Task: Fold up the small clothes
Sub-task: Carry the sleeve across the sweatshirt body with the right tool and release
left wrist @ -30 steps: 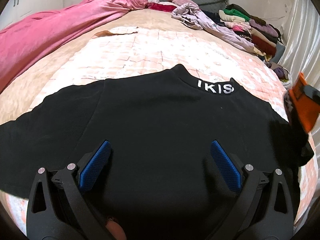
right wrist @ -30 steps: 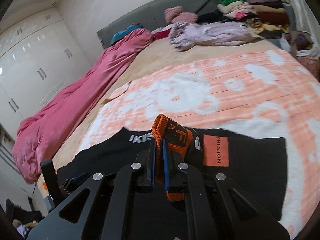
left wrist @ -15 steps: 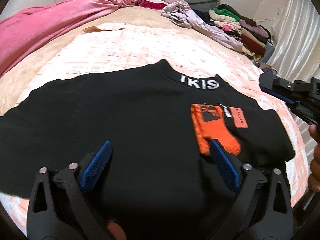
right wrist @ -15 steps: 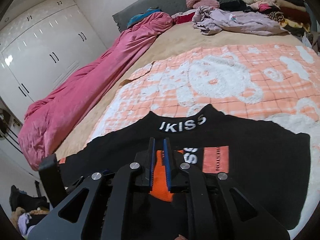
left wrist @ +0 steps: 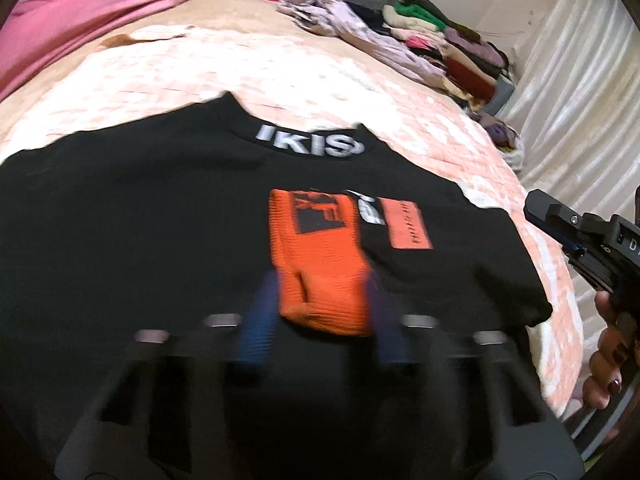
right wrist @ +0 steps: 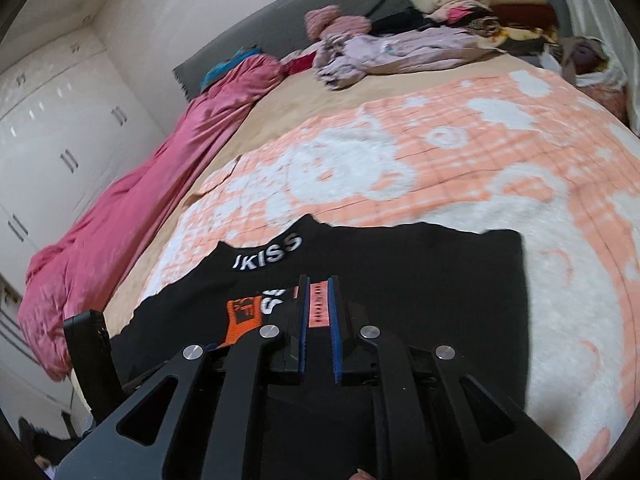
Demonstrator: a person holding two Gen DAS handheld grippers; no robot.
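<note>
A black shirt point(left wrist: 140, 220) with white lettering on its collar lies flat on the bed. Its right sleeve is folded across the body, so the orange cuff point(left wrist: 320, 264) lies on the chest beside an orange patch point(left wrist: 408, 224). My left gripper point(left wrist: 323, 284) is blurred and its jaws are closing, with the cuff's near end between the blue pads. The cuff still lies flat and unbunched. In the right wrist view my right gripper point(right wrist: 319, 284) is shut with nothing in it, hovering over the shirt point(right wrist: 420, 280) near the cuff point(right wrist: 240, 316). It also shows at the right edge as a black gripper point(left wrist: 580, 240) in a person's hand.
The shirt rests on a peach-and-white blanket point(right wrist: 480, 160). A pink duvet point(right wrist: 120, 220) runs along the left side. A lilac garment point(right wrist: 400, 48) and a pile of folded clothes point(right wrist: 480, 0) lie at the far end. White wardrobe doors point(right wrist: 48, 140) stand left, a curtain point(left wrist: 580, 100) right.
My right gripper laid the orange cuff on the shirt, let it go and drew back to the right. My left gripper moved over the cuff and its jaws narrowed.
</note>
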